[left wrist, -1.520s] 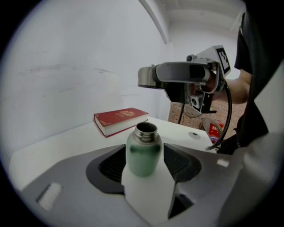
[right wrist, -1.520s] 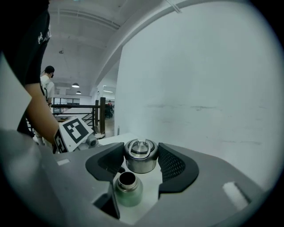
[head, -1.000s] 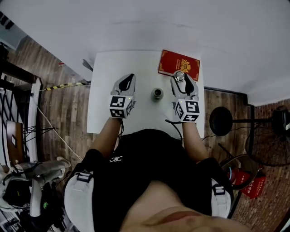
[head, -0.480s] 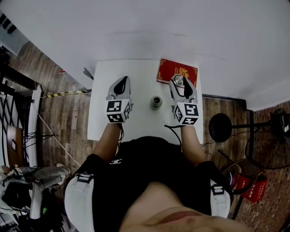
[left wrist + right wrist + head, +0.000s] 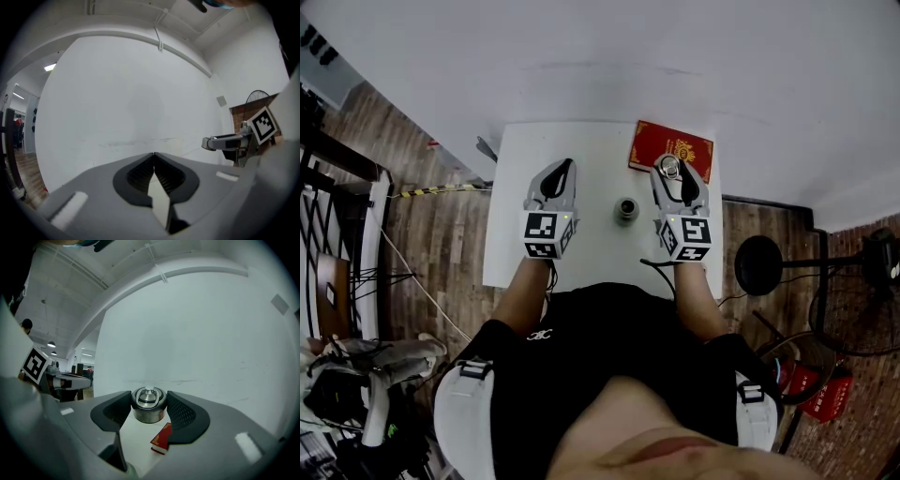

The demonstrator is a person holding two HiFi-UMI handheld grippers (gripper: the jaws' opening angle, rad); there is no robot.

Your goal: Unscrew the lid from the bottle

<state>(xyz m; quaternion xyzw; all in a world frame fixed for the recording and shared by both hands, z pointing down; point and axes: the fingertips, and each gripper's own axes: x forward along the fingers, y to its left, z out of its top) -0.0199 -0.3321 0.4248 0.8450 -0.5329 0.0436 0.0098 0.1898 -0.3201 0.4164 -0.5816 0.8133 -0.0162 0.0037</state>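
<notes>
A small metal bottle (image 5: 625, 209) stands upright on the white table (image 5: 591, 150), its mouth uncovered, between my two grippers. The right gripper (image 5: 672, 169) is shut on the round metal lid (image 5: 148, 404), which has a ring on top; the lid (image 5: 671, 167) hangs over the table to the right of the bottle, apart from it. To the bottle's left, the left gripper (image 5: 565, 167) is held above the table, its jaws shut together (image 5: 153, 155) with nothing between them. The bottle does not show in either gripper view.
A red book (image 5: 670, 150) lies at the table's far right corner, just beyond the lid, and appears below it as the red book (image 5: 161, 438). A black round stand base (image 5: 757, 265) and red items (image 5: 811, 380) sit on the wooden floor to the right.
Hardly anything has moved. Both grippers stay beside the bottle, the right one still holding the lid; the left one has shifted slightly.
</notes>
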